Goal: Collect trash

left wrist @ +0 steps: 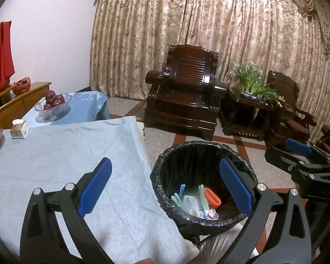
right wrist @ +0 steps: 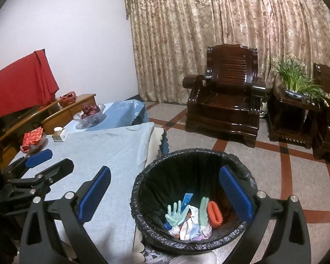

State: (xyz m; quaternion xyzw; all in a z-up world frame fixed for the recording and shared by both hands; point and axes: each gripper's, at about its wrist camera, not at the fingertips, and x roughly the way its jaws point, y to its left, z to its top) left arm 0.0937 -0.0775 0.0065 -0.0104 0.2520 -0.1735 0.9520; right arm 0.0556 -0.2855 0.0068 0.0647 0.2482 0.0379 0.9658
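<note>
Both claws, left (left wrist: 165, 189) and right (right wrist: 165, 194), hover spread and empty over the bin (right wrist: 143, 198); its light, floppy gloves (right wrist: 176, 214) likely pinch best by the cuff.

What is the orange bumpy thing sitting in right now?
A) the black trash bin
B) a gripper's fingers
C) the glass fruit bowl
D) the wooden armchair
A: the orange bumpy thing lies at the bottom of the black trash bin, beside the pale green gloves, while the right gripper and the left gripper are both open and empty.
</note>
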